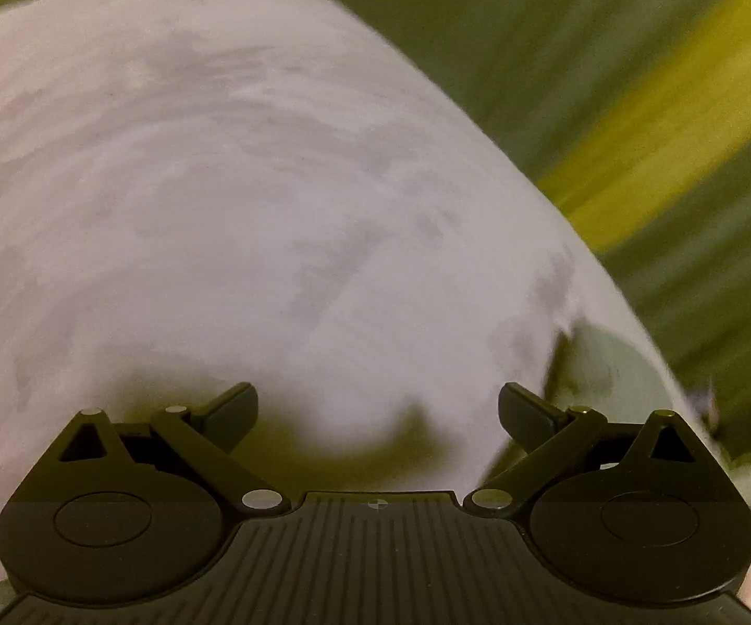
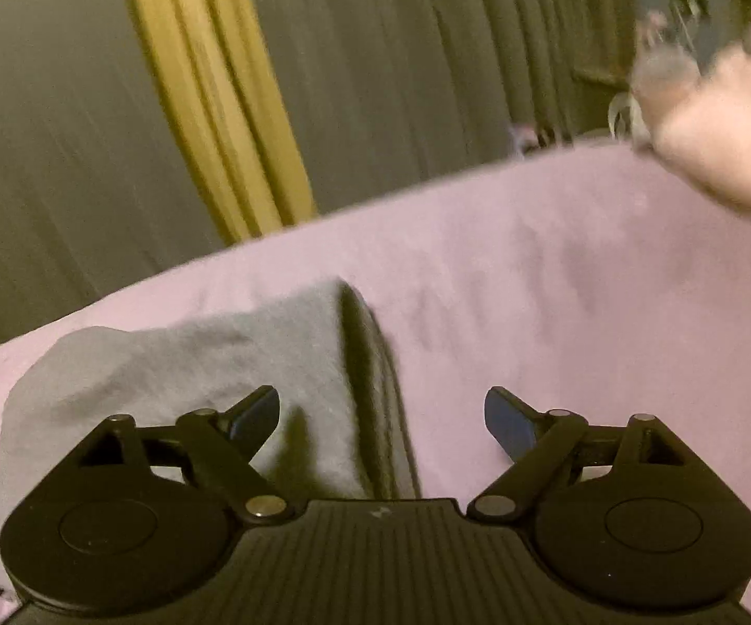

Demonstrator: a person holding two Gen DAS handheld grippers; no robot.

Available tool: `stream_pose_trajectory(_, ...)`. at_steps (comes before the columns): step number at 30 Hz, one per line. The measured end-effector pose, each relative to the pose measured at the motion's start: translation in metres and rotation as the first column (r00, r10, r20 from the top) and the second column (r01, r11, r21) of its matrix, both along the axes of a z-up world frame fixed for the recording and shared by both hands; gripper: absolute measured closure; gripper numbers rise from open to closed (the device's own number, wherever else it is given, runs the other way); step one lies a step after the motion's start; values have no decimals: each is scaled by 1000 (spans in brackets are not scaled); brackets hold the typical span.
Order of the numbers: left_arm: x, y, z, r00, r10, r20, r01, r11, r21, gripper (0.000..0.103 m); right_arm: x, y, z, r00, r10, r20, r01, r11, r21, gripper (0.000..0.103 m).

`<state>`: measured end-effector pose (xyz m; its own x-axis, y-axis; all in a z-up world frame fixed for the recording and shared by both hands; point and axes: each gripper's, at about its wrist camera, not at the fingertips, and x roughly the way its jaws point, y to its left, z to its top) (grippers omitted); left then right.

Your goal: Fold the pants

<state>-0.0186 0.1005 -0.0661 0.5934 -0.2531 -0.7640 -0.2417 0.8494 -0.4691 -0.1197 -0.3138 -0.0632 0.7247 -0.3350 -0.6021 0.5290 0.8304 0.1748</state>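
Grey folded pants [image 2: 193, 380] lie on a pink sheet [image 2: 557, 286], with a thick folded edge on their right side. My right gripper [image 2: 381, 416] is open and empty, just above the pants' near right part. My left gripper [image 1: 378, 411] is open and empty over the pink sheet [image 1: 219, 182]. A pale grey patch [image 1: 610, 364] at the right in the left wrist view may be the pants; it is blurred.
Dark curtains with a yellow strip [image 2: 208, 94] hang behind the bed. A blurred hand [image 2: 714, 125] with the other gripper shows at the upper right of the right wrist view. The sheet's far edge [image 2: 427, 198] runs diagonally.
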Motion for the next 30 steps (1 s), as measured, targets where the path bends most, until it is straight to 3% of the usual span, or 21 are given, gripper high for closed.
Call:
stream_pose_trajectory(2,-3,-24,8,993,-112,33,109,992,67,2,-2,10,5,998,52,22,-52,998,-20,9)
stream_pose_trajectory(4,-11,-51,15,972,-224,72,215,970,113,2,1,22,-1,995,99,7,-99,995,-14,8)
stream_pose_trajectory(8,-47,-103,18,897,-426,116,406,900,160,2,12,40,-25,977,108,-186,-131,984,-117,8)
stream_pose_trajectory(11,-83,-136,9,847,-509,152,458,846,273,2,12,44,-20,981,115,-156,-136,983,-127,7)
stream_pose_trajectory(13,-96,-157,-1,817,-564,125,479,782,398,2,10,43,-22,983,109,-147,-127,985,-119,7)
stream_pose_trajectory(15,-101,-173,-10,789,-611,67,512,714,477,2,6,38,-28,983,99,-152,-115,988,-102,6)
stream_pose_trajectory(16,-101,-179,-14,787,-616,41,510,687,518,2,6,34,-30,984,96,-149,-108,991,-77,6)
stream_pose_trajectory(18,-100,-186,-21,784,-620,25,505,661,556,2,8,23,-38,988,84,-132,-87,996,-18,6)
stream_pose_trajectory(22,-102,-192,-20,762,-643,73,502,659,559,2,4,21,-38,991,74,-114,-71,997,28,6)
stream_pose_trajectory(28,-96,-208,-34,775,-632,26,476,610,633,1,2,21,-39,991,76,-111,-72,997,38,5)
stream_pose_trajectory(30,-94,-207,-36,785,-620,15,472,612,634,1,0,20,-39,991,75,-113,-70,997,45,5)
